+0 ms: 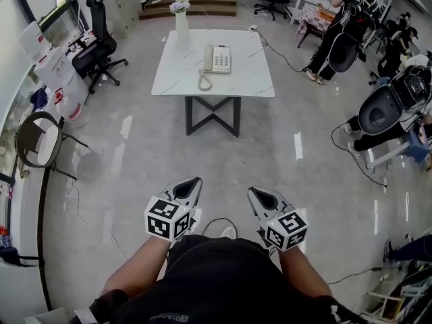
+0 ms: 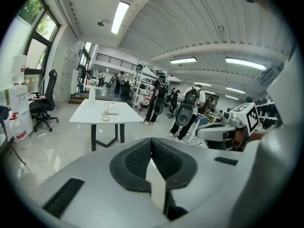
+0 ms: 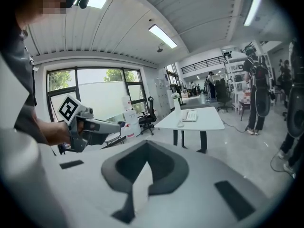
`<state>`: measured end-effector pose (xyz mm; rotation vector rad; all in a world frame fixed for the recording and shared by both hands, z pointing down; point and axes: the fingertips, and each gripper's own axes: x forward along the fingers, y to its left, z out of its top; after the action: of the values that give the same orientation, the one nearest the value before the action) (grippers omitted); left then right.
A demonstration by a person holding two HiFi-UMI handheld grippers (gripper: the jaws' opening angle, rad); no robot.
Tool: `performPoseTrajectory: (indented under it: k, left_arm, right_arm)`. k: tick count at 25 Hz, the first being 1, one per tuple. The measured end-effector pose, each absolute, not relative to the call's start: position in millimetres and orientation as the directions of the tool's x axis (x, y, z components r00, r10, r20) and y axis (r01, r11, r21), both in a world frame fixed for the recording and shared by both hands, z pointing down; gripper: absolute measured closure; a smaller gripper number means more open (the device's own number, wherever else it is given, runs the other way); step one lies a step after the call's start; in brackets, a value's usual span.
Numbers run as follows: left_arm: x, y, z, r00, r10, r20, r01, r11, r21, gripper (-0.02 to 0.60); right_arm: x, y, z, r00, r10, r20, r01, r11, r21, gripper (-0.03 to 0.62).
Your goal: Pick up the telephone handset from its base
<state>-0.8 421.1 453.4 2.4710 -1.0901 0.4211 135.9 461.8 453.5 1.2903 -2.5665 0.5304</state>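
A white telephone lies on a white marble table far ahead of me, its handset resting on the base's left side and the coiled cord trailing toward me. The left gripper view shows the telephone small and distant, and so does the right gripper view, with the telephone far off. My left gripper and right gripper are held side by side over the floor, well short of the table. Both are shut with nothing between the jaws.
A white vase with flowers stands at the table's far edge. A black office chair and boxes are at the left, with a round chair nearer. People with equipment stand at the right. Cables cross the floor.
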Motion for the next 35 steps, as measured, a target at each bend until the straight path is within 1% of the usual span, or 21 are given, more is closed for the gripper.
performPoseTrajectory:
  k: [6,11,21,35]
  left_arm:
    - [34,429,468,0.636,-0.624,0.454,-0.761,-0.604,0.236,0.578]
    - [45,423,467,0.623,-0.629,0.465,-0.771,-0.594,0.229,0.578]
    - [42,380,477,0.621,-0.62,0.48,-0.772,-0.591,0.234,0.578]
    - [13,243,468,0.652,-0.61,0.45,-0.745,-0.624,0.234,0.58]
  right_arm:
    - [151,460,467,-0.632,-0.693,0.346,-0.775,0.58,-0.252,0.592]
    - [157,454,473,-0.662,-0.662,0.351,-0.748,0.607,-0.267,0.594]
    - [153,406,485,-0.665,-0.652,0.365,-0.746,0.604,-0.281,0.592]
    - [122,278,471,-0.628,-0.676,0.386,-0.776,0.584,-0.239,0.592]
